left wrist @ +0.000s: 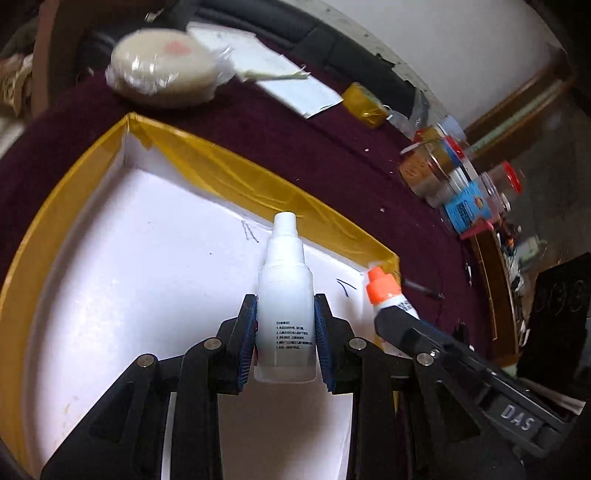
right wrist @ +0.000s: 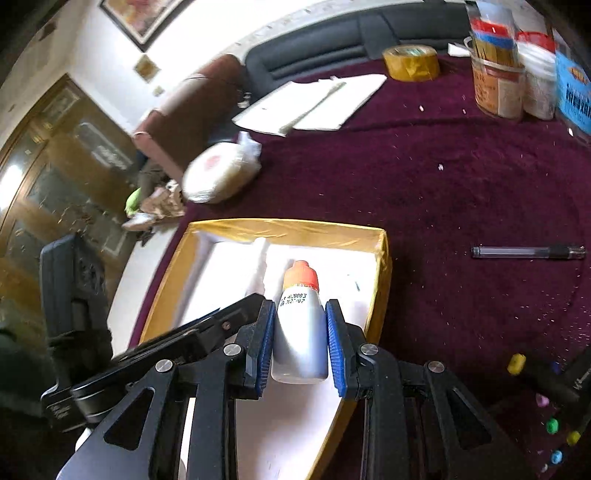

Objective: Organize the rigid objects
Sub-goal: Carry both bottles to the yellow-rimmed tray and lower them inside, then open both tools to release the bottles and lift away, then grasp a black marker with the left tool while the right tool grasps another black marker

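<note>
Left wrist view: left tool [left wrist: 285,325] clamped on a white bottle [left wrist: 285,295], centre frame, over a yellow-rimmed tray [left wrist: 236,173] on the maroon-clothed table [left wrist: 332,147]. Jars [left wrist: 454,177] at right.

Right wrist view: right tool [right wrist: 300,341] clamped on an orange-capped bottle [right wrist: 300,325] above the tray's right side. Pen [right wrist: 528,252] at right; wooden door [right wrist: 55,155] at left.

White wall [right wrist: 207,40], framed picture [right wrist: 142,16], brown armchair [right wrist: 184,110], dark sofa [right wrist: 332,44].
</note>
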Demonstrator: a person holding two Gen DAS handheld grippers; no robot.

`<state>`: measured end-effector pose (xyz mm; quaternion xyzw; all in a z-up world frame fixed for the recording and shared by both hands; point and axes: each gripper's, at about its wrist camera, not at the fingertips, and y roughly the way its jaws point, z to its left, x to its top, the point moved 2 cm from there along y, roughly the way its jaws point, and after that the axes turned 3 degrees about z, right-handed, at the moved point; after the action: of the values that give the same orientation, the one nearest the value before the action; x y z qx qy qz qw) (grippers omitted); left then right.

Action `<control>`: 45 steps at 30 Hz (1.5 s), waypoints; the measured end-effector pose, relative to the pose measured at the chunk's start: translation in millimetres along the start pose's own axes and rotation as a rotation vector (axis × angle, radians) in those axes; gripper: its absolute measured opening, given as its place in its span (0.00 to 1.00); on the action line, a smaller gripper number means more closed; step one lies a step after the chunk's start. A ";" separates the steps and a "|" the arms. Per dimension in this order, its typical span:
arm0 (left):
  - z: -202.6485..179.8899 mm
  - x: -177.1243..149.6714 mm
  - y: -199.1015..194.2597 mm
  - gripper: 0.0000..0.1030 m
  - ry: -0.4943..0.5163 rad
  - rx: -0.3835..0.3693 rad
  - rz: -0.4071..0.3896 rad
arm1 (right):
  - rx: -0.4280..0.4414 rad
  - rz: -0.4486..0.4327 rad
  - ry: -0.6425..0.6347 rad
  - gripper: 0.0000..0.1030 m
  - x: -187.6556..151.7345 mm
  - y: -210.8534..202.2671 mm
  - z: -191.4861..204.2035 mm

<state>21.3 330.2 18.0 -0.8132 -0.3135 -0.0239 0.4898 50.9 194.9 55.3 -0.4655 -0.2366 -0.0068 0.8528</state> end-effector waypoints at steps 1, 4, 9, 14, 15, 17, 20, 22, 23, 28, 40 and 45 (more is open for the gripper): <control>2.8 0.8 3.9 0.26 -0.011 -0.004 0.005 | -0.006 0.003 0.008 0.24 1.8 5.2 -2.2; 3.6 0.7 5.6 0.26 -0.019 -0.018 0.010 | -0.017 0.009 0.011 0.24 4.9 13.5 -5.9; 6.2 2.8 4.1 0.25 -0.052 -0.036 0.000 | -0.042 0.006 0.024 0.24 4.2 16.9 -5.3; 8.1 4.0 5.2 0.31 -0.092 -0.072 0.004 | -0.060 0.010 0.004 0.25 4.7 13.9 -4.3; 6.5 3.6 5.4 0.33 -0.094 -0.073 0.006 | -0.059 0.010 0.001 0.25 4.6 11.8 -4.5; 2.3 0.2 1.2 0.33 -0.093 -0.075 0.010 | -0.056 -0.012 -0.001 0.25 1.4 0.1 -4.5; -7.9 -15.8 -25.2 0.34 -0.052 -0.115 -0.011 | -0.023 -0.099 -0.025 0.27 -22.6 -42.9 -1.7; -8.1 -22.3 -37.7 0.47 -0.039 -0.103 -0.044 | -0.005 -0.151 -0.065 0.49 -45.6 -70.5 -0.2; -7.1 -22.5 -39.9 0.53 -0.052 -0.077 -0.058 | -0.020 -0.183 -0.082 0.71 -55.6 -80.8 0.0; -26.1 -22.7 -63.1 0.52 -0.079 -0.095 -0.034 | -0.081 -0.126 -0.107 0.48 -35.0 -80.0 12.6; -92.5 -109.9 -101.2 0.85 0.192 -0.066 -0.188 | -0.150 -0.437 -0.050 0.97 -89.7 -159.4 -52.1; -123.3 -128.1 -67.0 0.85 0.285 -0.015 -0.111 | -0.204 -0.406 0.169 0.82 -105.8 -162.9 -145.0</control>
<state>-84.2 189.5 90.0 -0.7866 -0.2850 -0.1682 0.5212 -23.3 -35.1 74.8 -0.4899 -0.2510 -0.2408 0.7994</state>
